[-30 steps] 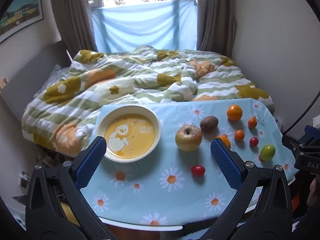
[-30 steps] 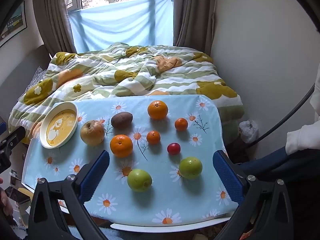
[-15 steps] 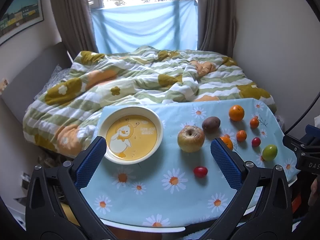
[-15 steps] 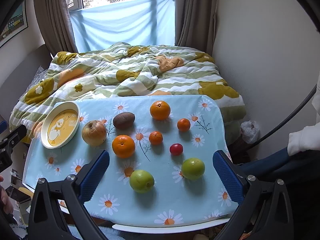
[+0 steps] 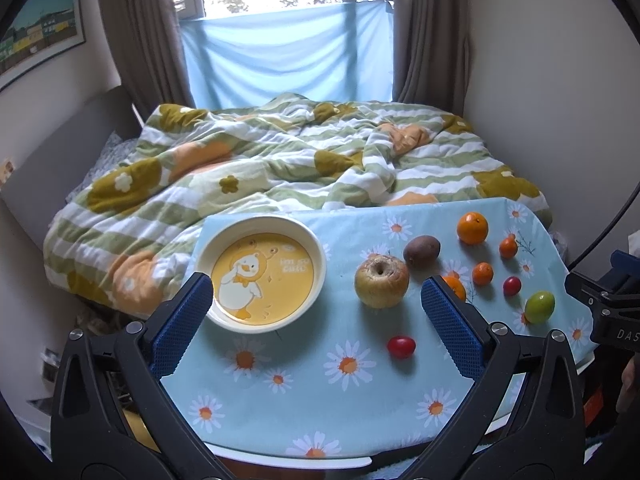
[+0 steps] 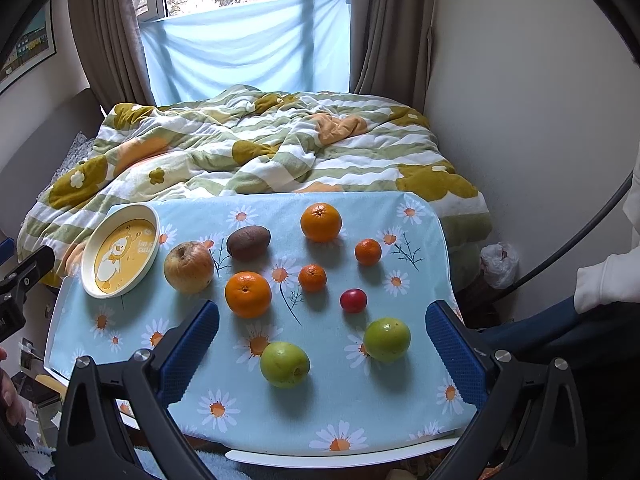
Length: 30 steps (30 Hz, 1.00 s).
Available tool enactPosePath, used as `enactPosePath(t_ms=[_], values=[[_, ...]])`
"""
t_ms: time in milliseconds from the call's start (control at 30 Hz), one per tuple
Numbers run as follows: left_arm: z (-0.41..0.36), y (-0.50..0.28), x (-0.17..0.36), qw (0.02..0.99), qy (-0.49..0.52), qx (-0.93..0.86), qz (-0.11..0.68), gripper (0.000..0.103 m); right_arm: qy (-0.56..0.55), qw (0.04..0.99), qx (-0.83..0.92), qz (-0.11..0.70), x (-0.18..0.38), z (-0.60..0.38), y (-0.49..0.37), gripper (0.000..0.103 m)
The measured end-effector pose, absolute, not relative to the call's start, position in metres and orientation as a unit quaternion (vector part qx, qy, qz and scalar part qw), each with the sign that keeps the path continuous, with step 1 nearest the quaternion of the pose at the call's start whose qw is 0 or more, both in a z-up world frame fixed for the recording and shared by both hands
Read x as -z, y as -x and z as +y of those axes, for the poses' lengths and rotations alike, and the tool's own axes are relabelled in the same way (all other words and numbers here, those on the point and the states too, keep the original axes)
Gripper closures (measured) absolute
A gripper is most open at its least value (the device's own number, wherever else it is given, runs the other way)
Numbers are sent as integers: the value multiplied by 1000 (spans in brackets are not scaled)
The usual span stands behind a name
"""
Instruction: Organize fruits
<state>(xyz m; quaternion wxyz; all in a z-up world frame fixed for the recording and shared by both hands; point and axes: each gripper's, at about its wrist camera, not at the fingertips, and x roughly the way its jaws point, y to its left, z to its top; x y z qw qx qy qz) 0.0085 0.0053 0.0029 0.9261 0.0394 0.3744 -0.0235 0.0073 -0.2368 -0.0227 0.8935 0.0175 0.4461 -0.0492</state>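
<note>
Fruit sits right of the plate (image 5: 260, 272); our left gripper (image 5: 316, 304) faces the apple (image 5: 381, 280), both grippers (image 6: 322, 336) wide open, empty.

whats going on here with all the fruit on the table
A person holds a two-finger tool in each hand over a table with a daisy cloth. Both the left tool and right tool are open and hold nothing. The duck plate is empty; the oranges, green fruits, apple and kiwi lie loose on the cloth.
</note>
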Motion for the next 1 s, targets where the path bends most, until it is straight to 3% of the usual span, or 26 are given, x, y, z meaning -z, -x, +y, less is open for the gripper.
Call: enactPosePath(t_ms=[1000], values=[[0,-16,-6,926,-38,30,373,0,-16,894,50,445,21,-235,-6,0]])
